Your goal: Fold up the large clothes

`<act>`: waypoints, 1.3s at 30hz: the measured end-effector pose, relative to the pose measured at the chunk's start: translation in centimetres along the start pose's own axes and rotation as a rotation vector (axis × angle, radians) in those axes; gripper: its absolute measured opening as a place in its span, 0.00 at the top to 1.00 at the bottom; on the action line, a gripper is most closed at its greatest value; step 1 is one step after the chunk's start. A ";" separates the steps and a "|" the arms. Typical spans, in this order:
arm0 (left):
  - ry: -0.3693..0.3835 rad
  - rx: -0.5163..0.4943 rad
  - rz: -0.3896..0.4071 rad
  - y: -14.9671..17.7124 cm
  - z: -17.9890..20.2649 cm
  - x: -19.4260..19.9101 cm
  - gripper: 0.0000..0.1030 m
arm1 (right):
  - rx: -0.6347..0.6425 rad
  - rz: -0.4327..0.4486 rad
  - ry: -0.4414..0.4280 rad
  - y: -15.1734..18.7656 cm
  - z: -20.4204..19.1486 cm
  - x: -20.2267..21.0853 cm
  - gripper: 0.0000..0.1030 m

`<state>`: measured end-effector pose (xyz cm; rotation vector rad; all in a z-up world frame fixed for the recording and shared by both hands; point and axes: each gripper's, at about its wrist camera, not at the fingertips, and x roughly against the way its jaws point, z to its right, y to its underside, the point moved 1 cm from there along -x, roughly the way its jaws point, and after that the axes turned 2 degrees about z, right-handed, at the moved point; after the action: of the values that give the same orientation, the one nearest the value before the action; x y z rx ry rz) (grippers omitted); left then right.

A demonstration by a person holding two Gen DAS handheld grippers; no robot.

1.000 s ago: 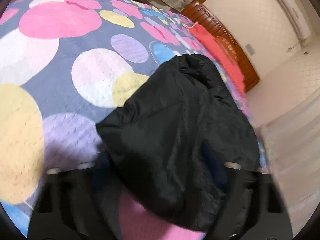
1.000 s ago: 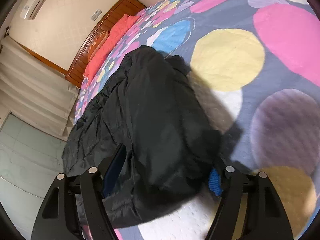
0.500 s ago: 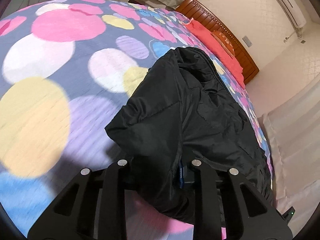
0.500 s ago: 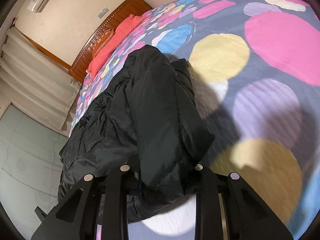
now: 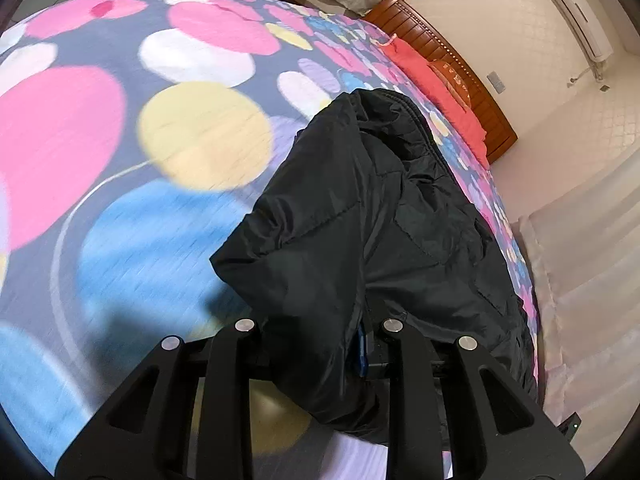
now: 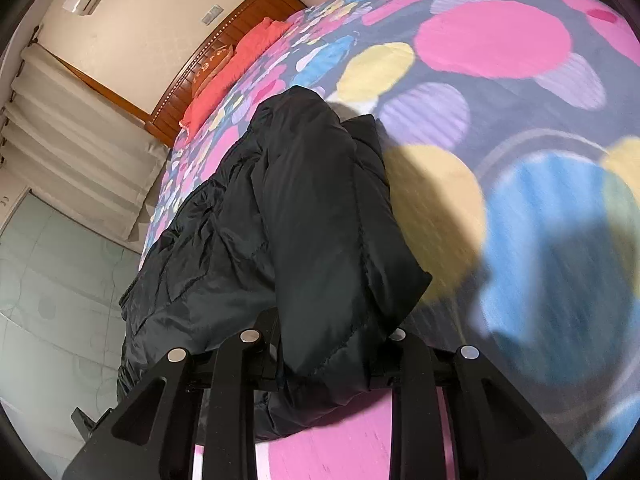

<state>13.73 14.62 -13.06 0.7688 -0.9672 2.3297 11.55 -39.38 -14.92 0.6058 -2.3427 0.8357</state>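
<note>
While pinched at two spots along its near edge, lay stretched away across the bed (image 5: 120,160) as a long dark ridge: the black jacket (image 5: 360,208), running from bottom centre toward the headboard (image 5: 460,72) at upper right in the left wrist view. Held by the left gripper (image 5: 316,344), pressed together on a thick fold of padded cloth, one blue pad just showing at the cloth's right side. Gripped likewise by the right gripper (image 6: 324,344), its fingers hidden under the bunched hem of the jacket (image 6: 304,220). Probably taken at both corners so as to lift one layer evenly and carry it over the rest without twisting.

Compared with a second ago: both grippers spread then, cloth loose between the fingers; now clamped. Shifted too, the dotted bed cover beneath, with a blue patch (image 5: 152,248) where yellow and lilac showed, and streaked by blur. Jacket drawn taller and narrower in both views.
</note>
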 end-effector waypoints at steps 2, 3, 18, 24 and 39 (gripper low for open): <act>0.002 0.002 -0.005 0.6 -0.4 0.9 0.76 | 0.000 -0.006 -0.002 0.6 0.4 0.8 0.75; 0.004 0.002 -0.008 1.0 -0.7 1.4 0.76 | -0.001 -0.008 -0.003 0.9 0.5 1.0 0.75; -0.003 -0.027 -0.029 2.5 -2.2 3.6 0.61 | -0.050 -0.032 -0.023 2.5 2.3 2.8 0.63; -0.011 -0.062 -0.035 2.7 -2.7 5.5 0.47 | -0.036 -0.043 -0.011 3.7 2.7 4.7 0.58; 0.018 -0.177 -0.070 1.9 -4.4 10.0 0.41 | 0.225 -0.084 0.115 9.0 -2.9 9.3 0.58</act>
<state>4.03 19.01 -9.94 0.6974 -1.1025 2.1540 0.52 -33.13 -10.85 0.7237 -2.1210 1.0743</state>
